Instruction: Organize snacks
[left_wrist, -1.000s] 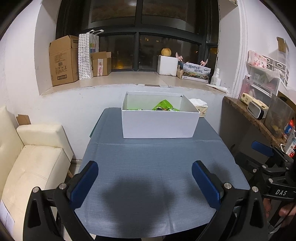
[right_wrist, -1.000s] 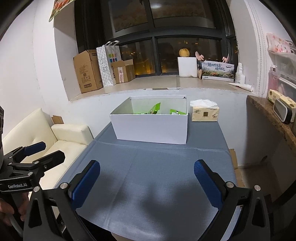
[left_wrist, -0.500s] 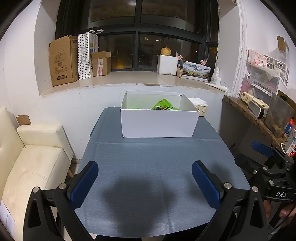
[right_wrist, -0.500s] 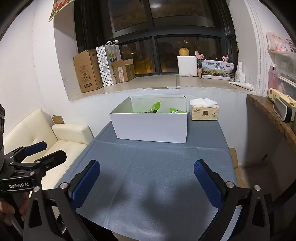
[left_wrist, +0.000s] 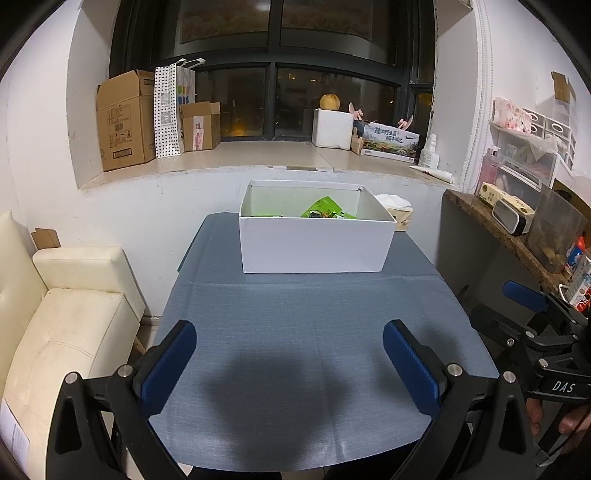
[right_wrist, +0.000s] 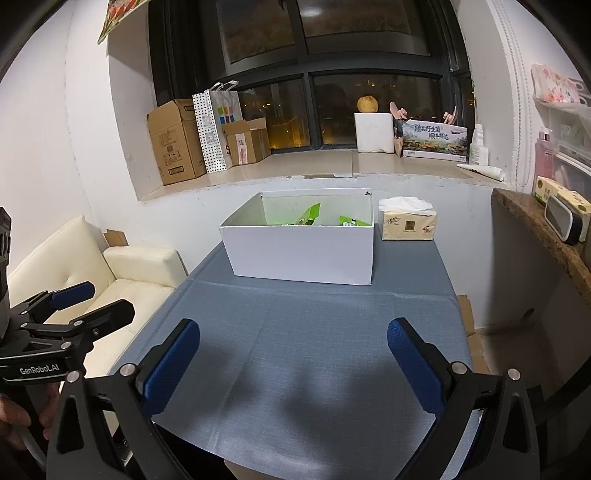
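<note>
A white open box (left_wrist: 314, 245) stands at the far end of the blue-grey table (left_wrist: 303, 332); it also shows in the right wrist view (right_wrist: 301, 254). Green snack packets (left_wrist: 321, 210) lie inside it, and they show in the right wrist view too (right_wrist: 310, 216). My left gripper (left_wrist: 290, 343) is open and empty, held above the table's near edge. My right gripper (right_wrist: 293, 343) is open and empty, also near the front edge. Each gripper shows at the side of the other's view, the right one (left_wrist: 532, 314) and the left one (right_wrist: 70, 306).
A tissue box (right_wrist: 408, 223) sits on the table right of the white box. A cream sofa (left_wrist: 62, 314) stands left of the table. A dark counter (left_wrist: 517, 236) with containers runs along the right. Cardboard boxes (left_wrist: 125, 120) stand on the windowsill behind.
Both grippers have drifted slightly back and up from the box; the jaws stay open. Nothing on the table moved.
</note>
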